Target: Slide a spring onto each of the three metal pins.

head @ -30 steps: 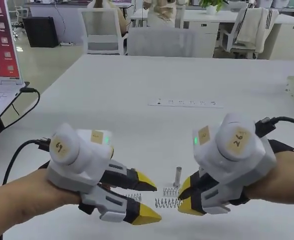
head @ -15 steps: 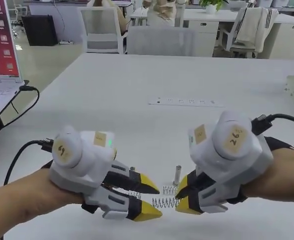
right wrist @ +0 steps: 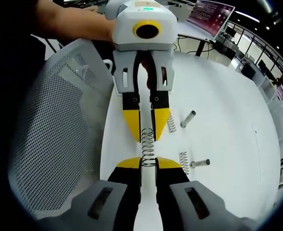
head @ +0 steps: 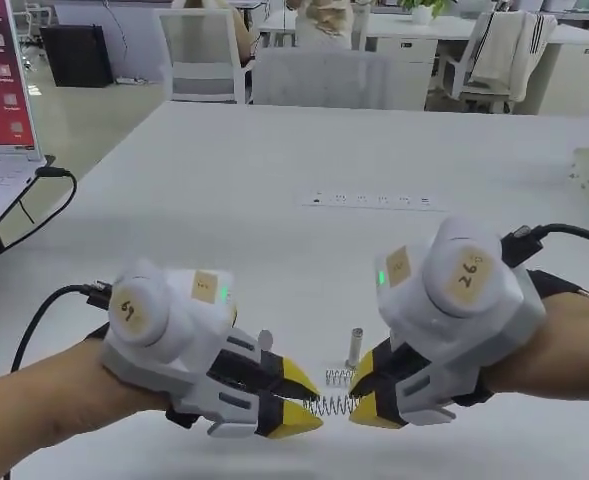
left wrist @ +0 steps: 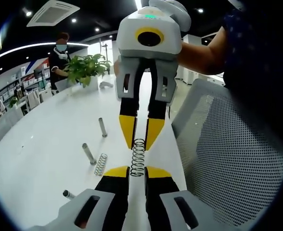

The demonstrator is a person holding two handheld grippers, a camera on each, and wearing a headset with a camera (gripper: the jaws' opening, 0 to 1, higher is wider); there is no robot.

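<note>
One spring (head: 334, 405) is held at both ends, the left gripper (head: 309, 402) clamped on one, the right gripper (head: 362, 393) on the other, near an upright pin (head: 355, 347).

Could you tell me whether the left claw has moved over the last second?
Yes. The left claw has edged right, toward the upright pin, and its jaws have closed on the end of the spring.
</note>
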